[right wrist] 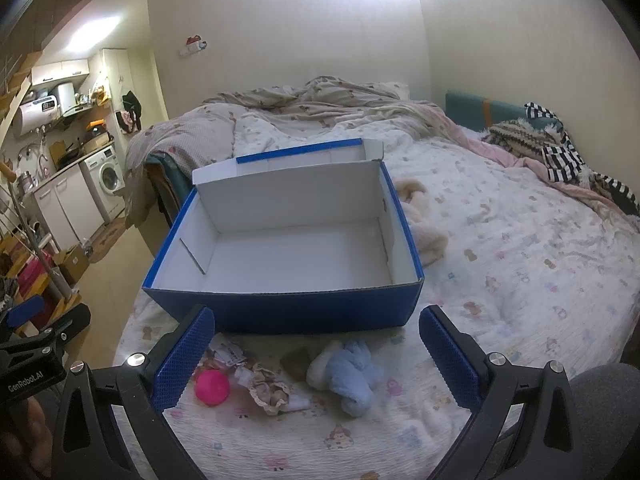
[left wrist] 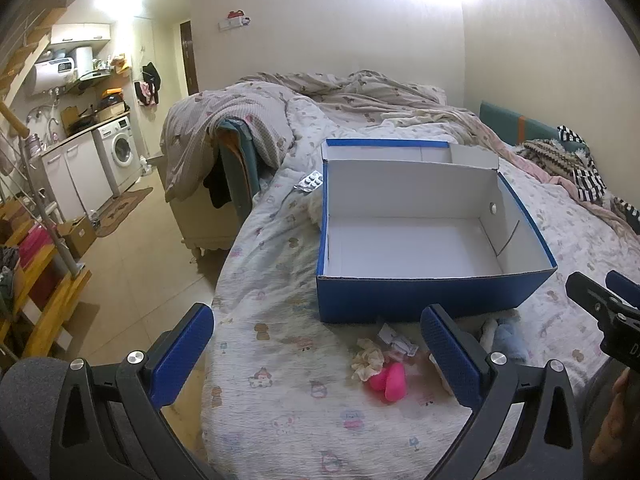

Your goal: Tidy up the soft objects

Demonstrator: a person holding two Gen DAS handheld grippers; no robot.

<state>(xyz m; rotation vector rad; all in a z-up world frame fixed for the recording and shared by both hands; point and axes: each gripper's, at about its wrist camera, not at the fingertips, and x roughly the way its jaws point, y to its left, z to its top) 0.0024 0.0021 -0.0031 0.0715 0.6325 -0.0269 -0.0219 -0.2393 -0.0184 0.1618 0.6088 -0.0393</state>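
Softies all sit in a little heap on the bed sheet right in front of the blue box, which has nothing in it yet. Both my claws are spread wide with nothing between the pads: right gripper hovers over the heap, left gripper sits a bit off to the side of it.

Closest pick for the right one looks like the light blue plush. My guess is it's featherweight and squishy, so it'll compress a lot before the pads actually bite. I'd go for the fat middle of the bundle, not a floppy end, or it'll just dangle and maybe slip out.

Pink ball looks smoother and rounder, so probably more likely to squirt sideways; squeeze it dead across the centre. The frilly cream fabric thing next to it is limp, so pinching a bunch of cloth should do. Nothing fragile here as far as I can tell.
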